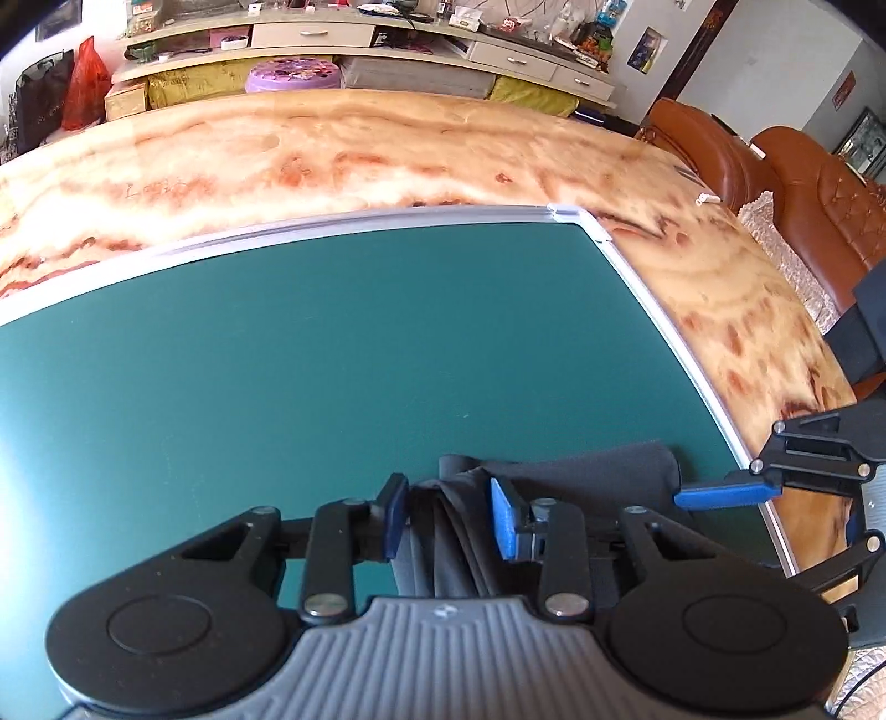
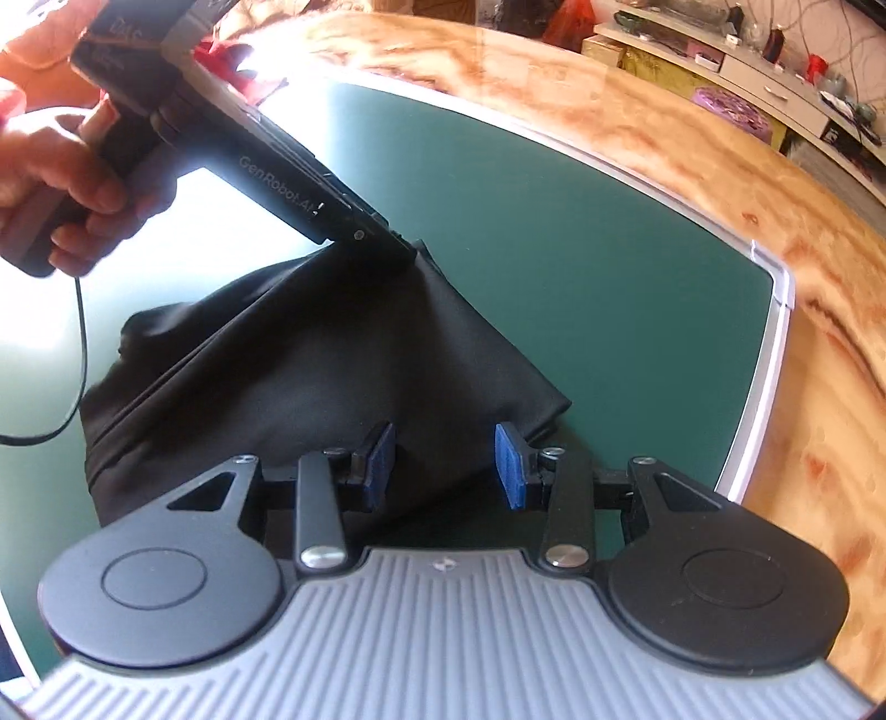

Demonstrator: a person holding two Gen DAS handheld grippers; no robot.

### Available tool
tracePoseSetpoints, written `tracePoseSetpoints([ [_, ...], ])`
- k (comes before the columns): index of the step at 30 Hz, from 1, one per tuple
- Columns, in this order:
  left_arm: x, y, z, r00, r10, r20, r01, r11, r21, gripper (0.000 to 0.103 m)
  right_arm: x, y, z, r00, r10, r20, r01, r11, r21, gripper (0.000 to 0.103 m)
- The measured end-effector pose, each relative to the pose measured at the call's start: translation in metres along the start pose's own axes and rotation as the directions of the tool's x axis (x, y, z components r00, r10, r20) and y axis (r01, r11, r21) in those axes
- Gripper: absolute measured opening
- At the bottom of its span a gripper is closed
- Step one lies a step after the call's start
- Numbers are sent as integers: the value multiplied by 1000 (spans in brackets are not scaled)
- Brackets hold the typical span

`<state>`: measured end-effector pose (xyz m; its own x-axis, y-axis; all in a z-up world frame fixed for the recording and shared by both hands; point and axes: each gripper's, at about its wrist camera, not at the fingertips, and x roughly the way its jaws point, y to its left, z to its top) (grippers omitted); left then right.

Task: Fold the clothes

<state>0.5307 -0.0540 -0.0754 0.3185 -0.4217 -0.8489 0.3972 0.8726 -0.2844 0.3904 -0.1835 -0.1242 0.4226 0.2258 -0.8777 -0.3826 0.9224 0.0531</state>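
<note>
A dark grey garment (image 2: 310,365) lies partly folded on the green board (image 2: 554,232). In the left wrist view my left gripper (image 1: 451,515) has its blue pads apart, with a bunched fold of the garment (image 1: 459,531) between them. In the right wrist view my right gripper (image 2: 446,468) is open and sits over the garment's near corner. The left gripper (image 2: 387,246) shows there too, its tip at the garment's far corner. The right gripper's blue fingertip (image 1: 720,494) shows in the left wrist view beside the garment's right edge.
The green board has a silver frame (image 1: 626,260) and rests on a marbled orange table (image 1: 332,149). Brown leather chairs (image 1: 775,183) stand at the right. A cluttered low cabinet (image 1: 360,50) runs along the far wall. A hand (image 2: 61,183) holds the left gripper's handle, with a cable hanging.
</note>
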Motion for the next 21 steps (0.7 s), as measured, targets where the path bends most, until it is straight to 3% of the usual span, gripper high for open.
tracePoseSetpoints([
  [4, -14, 0, -1, 1000, -22, 10, 22, 1000, -12, 38, -4, -1, 0, 1000, 5, 0, -5, 1000, 10, 46],
  [7, -39, -8, -7, 995, -102, 22, 101, 995, 18, 38, -12, 5, 2, 1000, 24, 13, -24, 1000, -18, 47],
  [11, -49, -27, -27, 976, -214, -48, 218, 972, 92, 38, -19, 26, 1, 997, 70, 22, -68, 992, -104, 46],
  [15, -28, -25, -46, 978, -166, -125, 181, 977, 117, 35, -10, 40, -10, 998, 54, -30, -58, 984, -166, 46],
  [17, -24, -17, -49, 974, -190, -121, 201, 976, 85, 30, -7, 38, -16, 998, 55, -39, -60, 986, -158, 46],
  [21, -37, -14, -45, 968, -225, -110, 234, 970, 69, 31, -13, 38, -18, 997, 69, -42, -74, 988, -134, 46],
])
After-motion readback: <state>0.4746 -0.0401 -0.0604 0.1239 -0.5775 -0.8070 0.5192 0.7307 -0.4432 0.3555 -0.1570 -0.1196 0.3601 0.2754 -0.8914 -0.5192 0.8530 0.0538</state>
